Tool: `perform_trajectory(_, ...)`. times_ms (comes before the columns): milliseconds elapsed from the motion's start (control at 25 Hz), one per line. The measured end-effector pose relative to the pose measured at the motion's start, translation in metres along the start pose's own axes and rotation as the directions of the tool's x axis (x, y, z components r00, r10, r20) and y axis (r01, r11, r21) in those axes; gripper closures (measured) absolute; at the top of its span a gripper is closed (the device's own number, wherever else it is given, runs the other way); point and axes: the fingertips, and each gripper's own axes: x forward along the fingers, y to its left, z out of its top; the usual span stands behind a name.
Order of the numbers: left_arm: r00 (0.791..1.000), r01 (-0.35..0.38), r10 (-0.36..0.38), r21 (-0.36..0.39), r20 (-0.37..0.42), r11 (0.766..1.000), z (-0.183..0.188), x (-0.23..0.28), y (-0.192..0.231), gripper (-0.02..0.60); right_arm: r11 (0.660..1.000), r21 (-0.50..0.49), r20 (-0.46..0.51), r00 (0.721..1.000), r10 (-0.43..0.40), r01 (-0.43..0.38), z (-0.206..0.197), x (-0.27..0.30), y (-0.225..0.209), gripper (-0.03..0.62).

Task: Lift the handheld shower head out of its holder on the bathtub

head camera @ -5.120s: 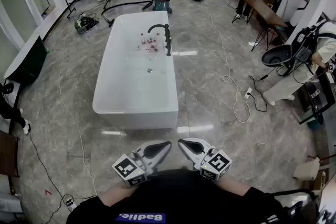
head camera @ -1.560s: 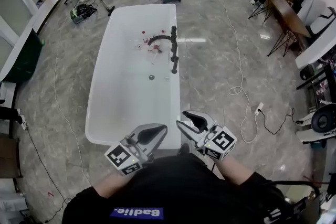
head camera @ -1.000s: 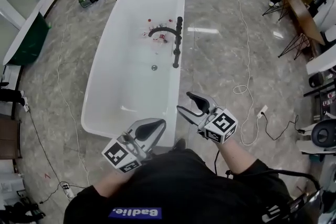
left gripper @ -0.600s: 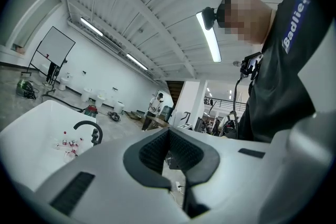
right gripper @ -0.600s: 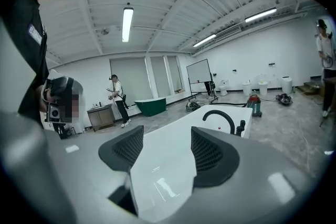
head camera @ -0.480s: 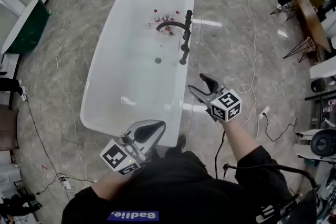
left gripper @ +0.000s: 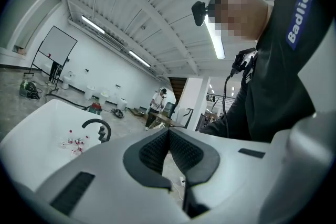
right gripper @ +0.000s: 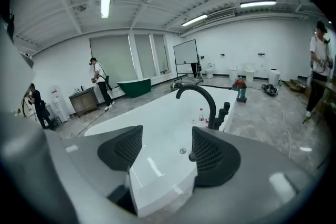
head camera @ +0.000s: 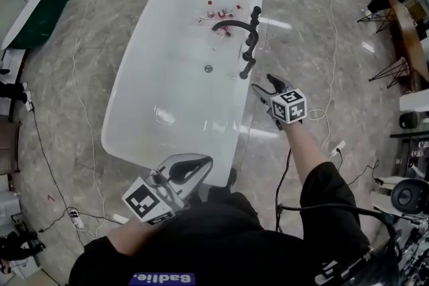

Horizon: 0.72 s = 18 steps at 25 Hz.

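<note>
Right gripper point(head camera: 266, 86), jaws opening on nothing, hovers beside the bathtub point(head camera: 167, 90) rim near the shower head point(head camera: 247, 68); left gripper point(head camera: 194, 167), closed and empty, hangs back.

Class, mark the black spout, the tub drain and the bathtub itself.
black spout point(head camera: 228, 23), head view, top of its arch.
tub drain point(head camera: 208, 68), head view, its centre.
bathtub point(head camera: 134, 84), head view, its left side.
</note>
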Motion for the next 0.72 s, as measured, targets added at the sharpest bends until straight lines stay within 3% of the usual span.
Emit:
perform_trajectory(240,0.999,-0.036,0.037,-0.011,0.03,0.999,0.008,-0.007,0.032,0.588,0.999,-0.016,-0.11,0.993,-0.047,0.045,-0.015,0.062,-0.039,0.326)
perform_trajectory(400,0.999,-0.049,0.049,-0.018,0.002,0.999,-0.006,-0.01,0.047,0.588,0.996,-0.01,-0.155,0.984,-0.086,0.085,-0.026,0.099,-0.066,0.321)
perform_trajectory(720,0.995,-0.095,0.095,-0.075,-0.008,0.993,-0.026,-0.016,0.071,0.588,0.985,0.072,-0.243,0.96,-0.137,0.158,-0.071,0.16,-0.104,0.321)
